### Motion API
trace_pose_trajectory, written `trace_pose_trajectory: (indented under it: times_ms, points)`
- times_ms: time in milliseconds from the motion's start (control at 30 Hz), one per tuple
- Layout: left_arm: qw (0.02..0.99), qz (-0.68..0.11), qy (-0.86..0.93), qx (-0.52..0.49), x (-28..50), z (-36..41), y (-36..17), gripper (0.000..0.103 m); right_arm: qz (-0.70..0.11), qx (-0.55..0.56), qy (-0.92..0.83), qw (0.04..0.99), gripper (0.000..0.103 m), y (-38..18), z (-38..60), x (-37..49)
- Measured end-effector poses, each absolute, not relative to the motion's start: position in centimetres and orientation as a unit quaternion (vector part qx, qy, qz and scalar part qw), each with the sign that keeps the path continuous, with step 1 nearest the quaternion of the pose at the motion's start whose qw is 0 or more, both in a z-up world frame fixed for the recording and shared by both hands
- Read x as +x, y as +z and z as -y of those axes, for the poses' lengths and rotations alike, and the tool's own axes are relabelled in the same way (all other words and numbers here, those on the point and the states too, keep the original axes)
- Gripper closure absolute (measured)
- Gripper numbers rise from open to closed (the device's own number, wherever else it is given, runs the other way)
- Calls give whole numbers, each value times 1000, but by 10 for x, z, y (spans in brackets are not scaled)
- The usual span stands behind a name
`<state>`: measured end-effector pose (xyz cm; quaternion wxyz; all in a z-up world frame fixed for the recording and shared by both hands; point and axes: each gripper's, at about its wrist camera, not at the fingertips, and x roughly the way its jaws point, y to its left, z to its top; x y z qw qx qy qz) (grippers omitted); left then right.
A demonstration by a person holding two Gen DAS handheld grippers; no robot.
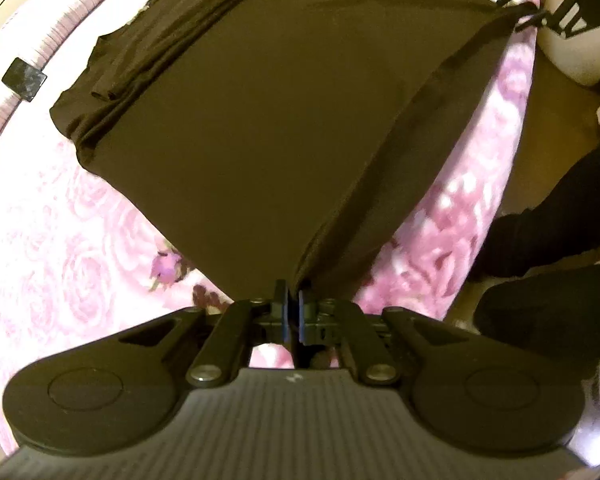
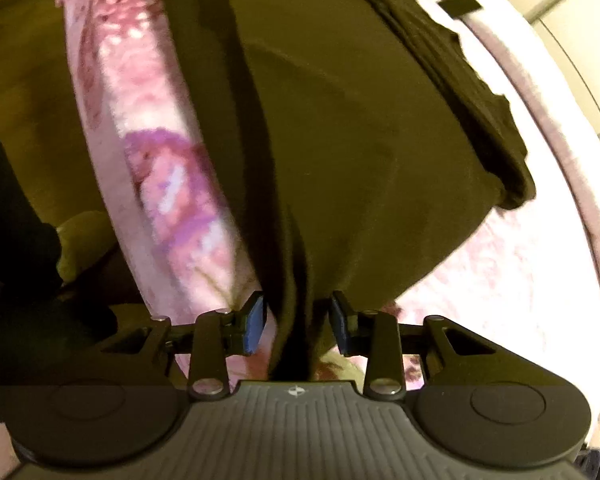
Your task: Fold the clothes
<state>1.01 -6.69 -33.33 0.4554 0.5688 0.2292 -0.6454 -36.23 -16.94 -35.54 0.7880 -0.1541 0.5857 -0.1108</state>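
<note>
A dark garment [image 1: 268,120] lies spread over a bed with a pink floral cover [image 1: 60,240]; a folded sleeve lies along its far side. My left gripper [image 1: 294,312] is shut on the garment's near corner, and the cloth rises away from its blue pads. At the far right, my right gripper [image 1: 526,10] sits at the other corner. In the right wrist view the garment [image 2: 360,140] runs as a bunched ridge down between the right gripper's [image 2: 298,322] blue pads. These stand apart and open, with a sliver of pink showing beside the left pad.
A small black square object [image 1: 24,79] [image 2: 460,5] rests on the bed's ribbed far edge. Beyond the bed's side are brown floor [image 1: 556,120] and a white container [image 1: 572,52]. A person's dark-clothed limbs [image 1: 552,208] stand close by that side.
</note>
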Motion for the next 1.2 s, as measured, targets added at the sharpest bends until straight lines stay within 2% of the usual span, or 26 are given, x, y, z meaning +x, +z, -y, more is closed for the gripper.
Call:
trace_pose_trajectory:
  times_ms: [33, 100, 133, 200, 367, 400, 433, 500, 567, 700, 933, 1033, 1200]
  points:
    - [454, -225, -644, 573, 10, 67, -337, 94, -589, -161, -104, 785, 73, -357, 167, -361]
    - [451, -214, -642, 582, 11, 67, -344, 83, -595, -150, -103, 782, 87, -357, 168, -360]
    - [448, -207, -642, 587, 11, 66, -346, 78, -599, -145, -103, 781, 103, -357, 169, -359]
    - [441, -196, -644, 594, 12, 65, -350, 73, -604, -135, -103, 779, 103, -358, 170, -358]
    - [419, -218, -658, 586, 18, 62, -354, 73, -605, -145, -97, 777, 103, -351, 168, -360]
    - [413, -224, -660, 587, 18, 62, -355, 76, -607, -143, -97, 776, 103, -350, 168, -360]
    - [406, -229, -662, 587, 18, 60, -357, 87, -608, -142, -98, 775, 103, -350, 168, -360]
    - [389, -240, -668, 587, 17, 58, -357, 101, -610, -140, -99, 773, 103, -348, 168, -360]
    - [380, -234, -672, 591, 14, 53, -350, 101, -611, -139, -104, 772, 103, -342, 170, -358]
    - [407, -227, -668, 580, 21, 47, -311, 101, -604, -135, -116, 777, 103, -310, 180, -358]
    - [474, -204, -650, 558, 32, 62, -210, 101, -567, -138, -122, 803, 103, -216, 219, -356]
    - [497, -187, -644, 551, 39, 88, -180, 101, -556, -143, -113, 811, 103, -186, 237, -351]
    - [523, -152, -642, 539, 67, 157, -163, 101, -541, -175, -127, 813, 103, -165, 287, -325]
